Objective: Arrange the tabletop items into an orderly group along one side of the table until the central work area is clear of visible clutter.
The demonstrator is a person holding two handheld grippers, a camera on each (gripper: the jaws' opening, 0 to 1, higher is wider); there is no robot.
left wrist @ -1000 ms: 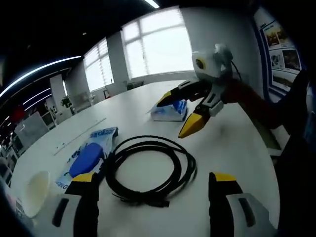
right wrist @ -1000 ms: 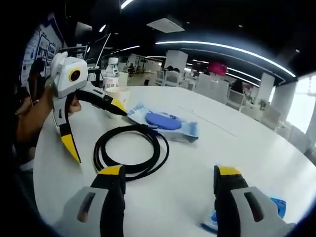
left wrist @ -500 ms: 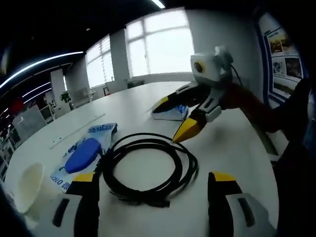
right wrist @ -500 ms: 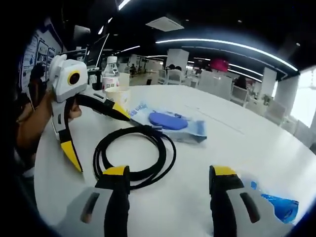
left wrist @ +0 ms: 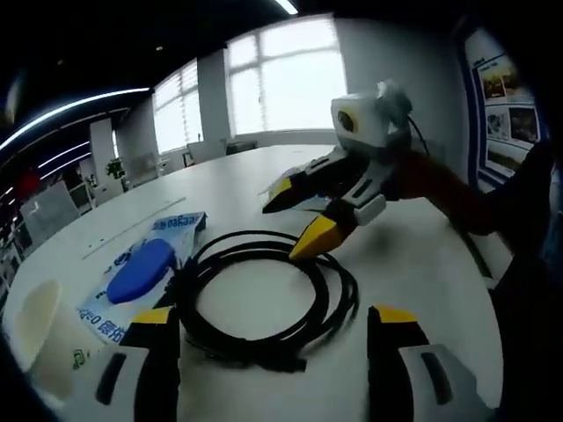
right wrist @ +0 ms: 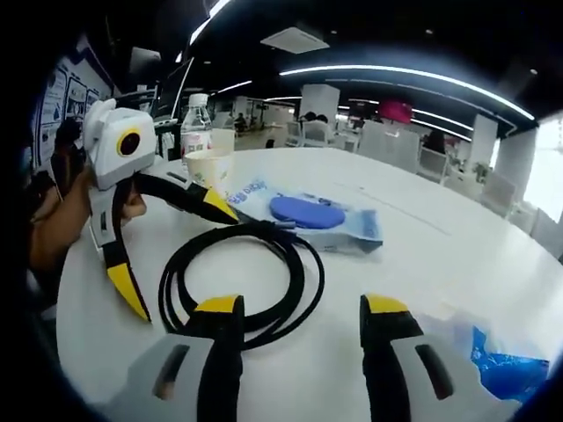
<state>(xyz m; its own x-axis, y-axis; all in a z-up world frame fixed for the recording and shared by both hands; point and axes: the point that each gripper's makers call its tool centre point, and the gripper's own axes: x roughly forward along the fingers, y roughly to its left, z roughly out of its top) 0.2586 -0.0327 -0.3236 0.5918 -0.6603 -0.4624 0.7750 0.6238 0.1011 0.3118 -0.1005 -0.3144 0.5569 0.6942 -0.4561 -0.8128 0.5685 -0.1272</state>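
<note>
At 12 o'clock from both grippers' wide-open, empty jaws lies the coiled black cable (left wrist: pixel 264 299) on the worktop (left wrist: pixel 413 255), the right gripper (left wrist: pixel 303 215) nearest its rim

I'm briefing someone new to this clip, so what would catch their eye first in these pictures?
The coiled black cable in the middle of the white table, with both open grippers closing in: the right gripper at its far edge, the left gripper at the opposite side. Next, the blue wipes packet beyond the coil, with a paper cup and water bottle behind.
</note>
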